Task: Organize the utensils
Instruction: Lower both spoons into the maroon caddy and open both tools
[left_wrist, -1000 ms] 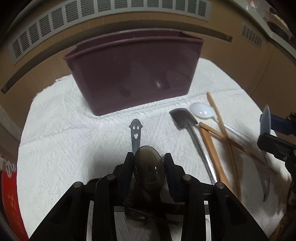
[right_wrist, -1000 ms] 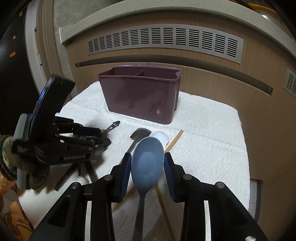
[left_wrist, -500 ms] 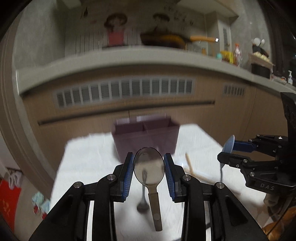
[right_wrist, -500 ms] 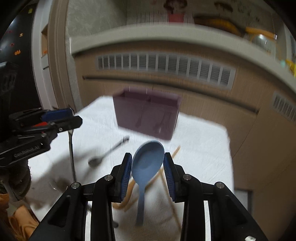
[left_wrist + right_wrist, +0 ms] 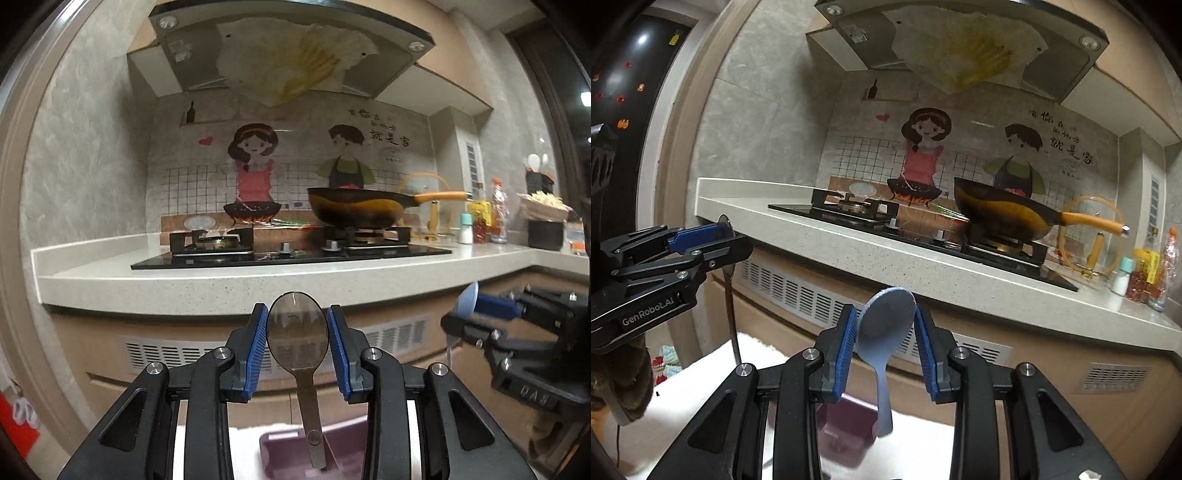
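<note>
Left tool [image 5: 297, 345]: its blue pads are closed on the bowl of a metal spoon [image 5: 297, 334]; the bowl stands up between the pads and the handle hangs straight down.
Metal spoon, long axis: close to vertical, handle tip at the bottom centre of the left view, right over the purple caddy [image 5: 280, 448].
Purple caddy, left view: only its rim shows, at the bottom centre, directly under the spoon handle and well below the pads.
Right tool [image 5: 886, 341]: its pads are closed on the bowl of a blue spoon [image 5: 884, 330]; its jaws have just been closing a little further on that bowl.
Blue spoon, long axis: nearly vertical with a slight tilt, handle pointing down to the bottom centre of the right view.
Purple caddy, right view [image 5: 844, 428]: bottom centre, standing on the white cloth [image 5: 713, 373]; the handle tip lies at its right edge, so I judge a small shift left is needed before lowering.
Nearer tool: the left one looks better lined up over the caddy; both hang high above it.
Cross view: the left tool [image 5: 713, 242] sits at the middle left of the right view, level with the right tool.
Change from 1 second ago: then both tools were low over the cloth, tipped down at the caddy and the loose utensils; now both spoons are lifted clear, the views are level, and the stove and its pan [image 5: 356, 210] fill the frame.
</note>
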Available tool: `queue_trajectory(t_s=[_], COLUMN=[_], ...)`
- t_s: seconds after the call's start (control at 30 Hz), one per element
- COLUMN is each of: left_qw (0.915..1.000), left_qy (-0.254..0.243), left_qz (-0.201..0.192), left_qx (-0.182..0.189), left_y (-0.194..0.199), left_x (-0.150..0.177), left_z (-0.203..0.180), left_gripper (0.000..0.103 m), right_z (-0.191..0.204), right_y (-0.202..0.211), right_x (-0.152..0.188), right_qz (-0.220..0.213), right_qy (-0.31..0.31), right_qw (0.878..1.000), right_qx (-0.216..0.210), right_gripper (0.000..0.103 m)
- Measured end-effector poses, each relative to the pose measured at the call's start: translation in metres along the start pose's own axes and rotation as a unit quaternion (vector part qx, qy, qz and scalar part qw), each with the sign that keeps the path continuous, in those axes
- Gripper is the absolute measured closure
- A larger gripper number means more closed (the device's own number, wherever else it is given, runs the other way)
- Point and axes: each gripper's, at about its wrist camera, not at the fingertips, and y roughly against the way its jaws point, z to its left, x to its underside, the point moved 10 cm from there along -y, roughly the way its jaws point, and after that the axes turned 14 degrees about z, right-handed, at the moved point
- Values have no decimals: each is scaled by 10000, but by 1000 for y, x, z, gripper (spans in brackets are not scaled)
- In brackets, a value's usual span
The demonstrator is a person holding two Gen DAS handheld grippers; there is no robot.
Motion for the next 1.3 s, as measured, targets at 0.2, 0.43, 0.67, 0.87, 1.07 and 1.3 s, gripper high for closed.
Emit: queue_trajectory(t_s=[0.2, 0.43, 0.67, 0.87, 1.07, 1.3], left_qw=[9992, 9909, 9779, 9755, 9608, 9486], left_qy=[50, 313, 716, 672, 705, 571], left_qz=[382, 1290, 1948, 2067, 2609, 2997], left_qx=[48, 244, 251, -356, -617, -835], left_y=[-68, -137, -157, -115, -42, 47], left_x=[25, 93, 140, 159, 220, 286], left_z=[2, 9, 28, 60, 82, 76], left_gripper=[69, 64, 30, 21, 20, 17], right_z=[-1, 13, 27, 27, 54, 115], right_y=[-81, -151, -182, -147, -97, -33], right_x=[20, 80, 135, 155, 186, 220], right_qz=[495, 1291, 1964, 1770, 1760, 1786], right_qy=[-257, -408, -414, -47, 607, 1156], right_qw=[9980, 9886, 9755, 9829, 9824, 9722], right_qx=[-282, -661, -901, -512, -150, -978], right_gripper=[73, 73, 43, 22, 8, 2])
